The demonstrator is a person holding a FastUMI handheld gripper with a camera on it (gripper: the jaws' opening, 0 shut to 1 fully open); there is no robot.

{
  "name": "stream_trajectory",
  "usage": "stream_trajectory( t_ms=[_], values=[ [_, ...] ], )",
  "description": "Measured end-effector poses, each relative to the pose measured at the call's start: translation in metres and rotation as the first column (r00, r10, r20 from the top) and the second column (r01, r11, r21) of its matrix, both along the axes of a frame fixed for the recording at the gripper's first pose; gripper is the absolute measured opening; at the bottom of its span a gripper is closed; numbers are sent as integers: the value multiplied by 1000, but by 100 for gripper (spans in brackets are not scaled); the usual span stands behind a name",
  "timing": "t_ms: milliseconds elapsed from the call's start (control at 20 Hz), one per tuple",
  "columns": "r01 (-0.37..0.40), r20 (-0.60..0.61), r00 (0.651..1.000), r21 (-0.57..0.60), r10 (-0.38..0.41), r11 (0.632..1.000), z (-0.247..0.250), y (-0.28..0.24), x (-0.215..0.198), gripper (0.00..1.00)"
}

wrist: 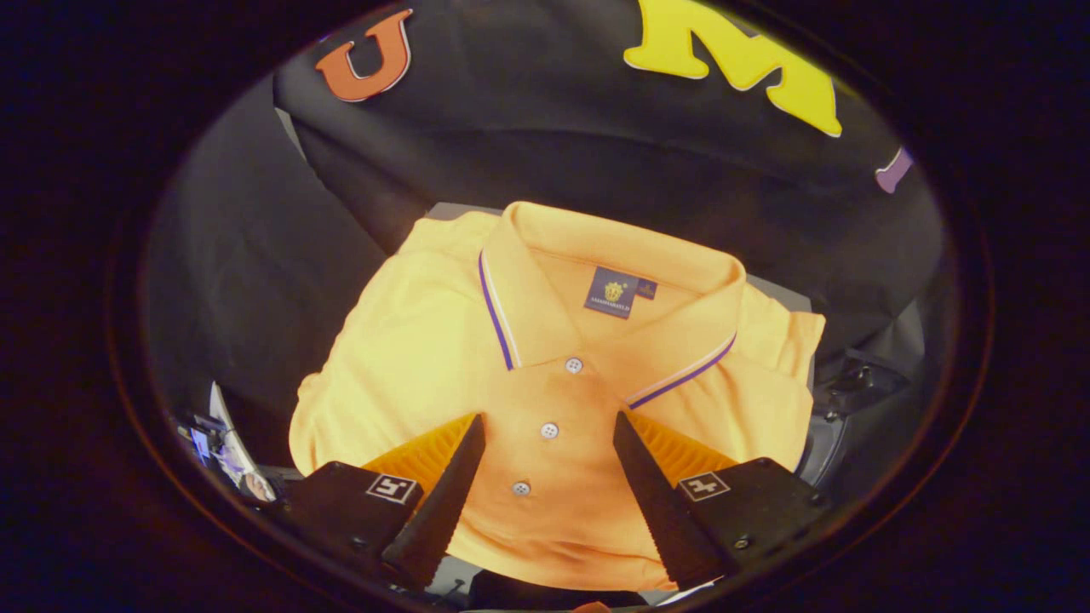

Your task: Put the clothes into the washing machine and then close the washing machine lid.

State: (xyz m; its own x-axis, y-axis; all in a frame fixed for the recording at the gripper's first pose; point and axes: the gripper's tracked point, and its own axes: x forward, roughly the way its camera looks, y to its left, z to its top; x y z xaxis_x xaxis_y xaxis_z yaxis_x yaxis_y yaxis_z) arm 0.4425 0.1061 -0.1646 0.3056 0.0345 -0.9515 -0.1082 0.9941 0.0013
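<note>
Gripper [549, 426] open wide over a folded yellow polo shirt [409, 358], gripping nothing.
Shirt lay flat right under & ahead of fingers, button placket [549, 430] running btwn them, collar [613, 247] beyond the tips. Neck label [611, 292] dark w/ a crest; wording too small to read.

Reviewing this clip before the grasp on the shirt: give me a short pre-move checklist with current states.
1. Gripper open: ok, fingers spread apart.
2. Folded yellow polo shirt in reach: ok, it lies under and between the fingers.
3. Fingers centred: ok, the button placket runs between them.
4. Fingers touching fabric: cannot tell.
5. Washing machine lid open: cannot tell.
</note>
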Motion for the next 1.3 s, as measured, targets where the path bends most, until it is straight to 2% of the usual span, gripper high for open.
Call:
stream_trajectory(
  t_ms=[200,350,500,800,850,900,1100,1300],
  values=[
    [42,-42,998,-27,-43,999,-4,7,-2,93],
    [29,-41,999,-21,-30,999,-2,4,-2,91],
    [18,-42,999,-16,-19,1000,-3,2,-2,84],
    [39,-38,999,19,-38,999,-3,-8,3,43],
    [63,-44,997,36,-62,997,-4,-9,5,29],
    [55,-50,997,46,-53,997,-6,-10,7,20],
    [60,-140,989,100,-45,993,-1,-8,6,7],
    [66,-92,994,125,-54,990,17,-4,4,6]
  ],
)
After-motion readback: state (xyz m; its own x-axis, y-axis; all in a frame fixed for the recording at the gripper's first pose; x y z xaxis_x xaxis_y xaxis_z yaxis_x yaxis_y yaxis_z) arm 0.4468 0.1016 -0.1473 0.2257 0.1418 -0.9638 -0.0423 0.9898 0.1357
